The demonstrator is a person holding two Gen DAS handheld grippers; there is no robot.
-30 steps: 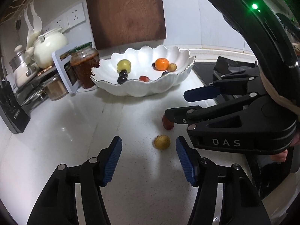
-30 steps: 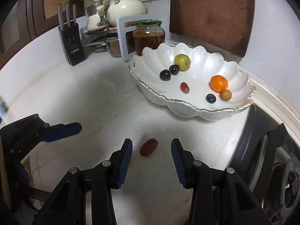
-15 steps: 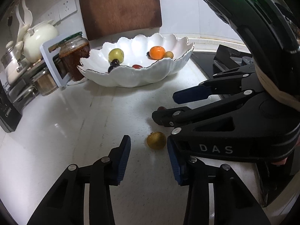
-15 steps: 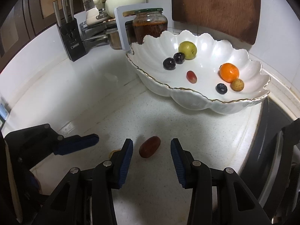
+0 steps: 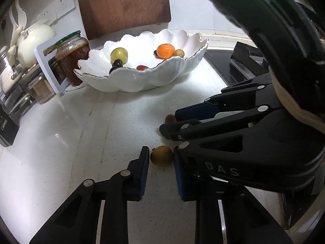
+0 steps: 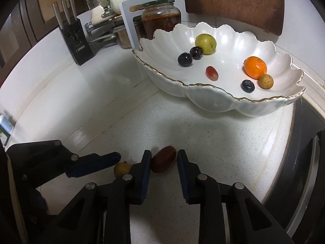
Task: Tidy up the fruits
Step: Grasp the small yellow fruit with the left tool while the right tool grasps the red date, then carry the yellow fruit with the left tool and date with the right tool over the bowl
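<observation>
Since the earlier frames both grippers have narrowed around their targets. Left wrist view: left gripper (image 5: 160,158), lower centre, brackets one yellow-brown longan (image 5: 161,156) on the counter (image 5: 81,142), pads at or nearly at its sides, contact uncertain; squeezing gently should avoid bruising. Right wrist view: right gripper (image 6: 164,162) straddles one red date (image 6: 163,159), left pad touching, right pad just clear; centring before closing seems wise. Upper right, the scalloped bowl (image 6: 223,101) holds seven fruits: one green, one orange, one red grape, one longan, three dark berries.
</observation>
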